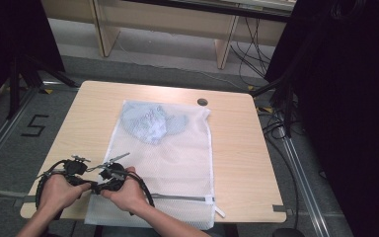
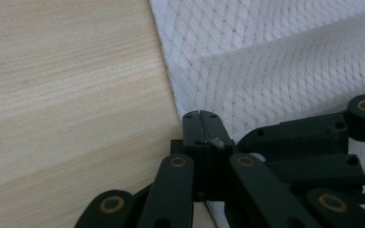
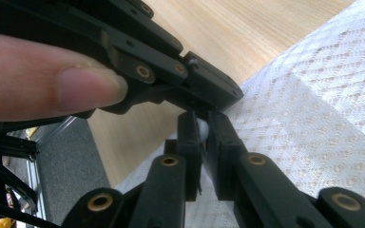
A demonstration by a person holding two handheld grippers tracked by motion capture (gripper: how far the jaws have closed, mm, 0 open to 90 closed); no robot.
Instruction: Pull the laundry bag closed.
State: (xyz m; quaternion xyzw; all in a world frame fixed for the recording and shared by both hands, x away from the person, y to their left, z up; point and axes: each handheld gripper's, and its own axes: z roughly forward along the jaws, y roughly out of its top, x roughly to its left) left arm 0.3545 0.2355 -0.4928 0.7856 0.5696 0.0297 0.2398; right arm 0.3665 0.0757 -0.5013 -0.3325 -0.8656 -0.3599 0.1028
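Note:
A white mesh laundry bag point(image 1: 177, 158) lies flat on the wooden table point(image 1: 237, 148), with a light blue garment point(image 1: 150, 123) inside its far end and a grey zipper point(image 1: 177, 197) across its near end. Both hands meet at the bag's near left corner. My left gripper point(image 2: 202, 128) has its jaws together right on the bag's left edge point(image 2: 171, 90), with a sliver of white showing at the seam. My right gripper point(image 3: 202, 130) sits just below it, jaws nearly together on a small white piece point(image 3: 202, 129) at the bag's edge. In the high view the left gripper point(image 1: 90, 183) and right gripper point(image 1: 100, 186) almost touch.
A fingertip point(image 3: 76, 88) rests on the left gripper's body point(image 3: 171, 71). Bare wood point(image 2: 66, 95) lies left of the bag. A round cable hole point(image 1: 202, 101) sits near the table's far edge. Dark stands and cables flank the table on the floor.

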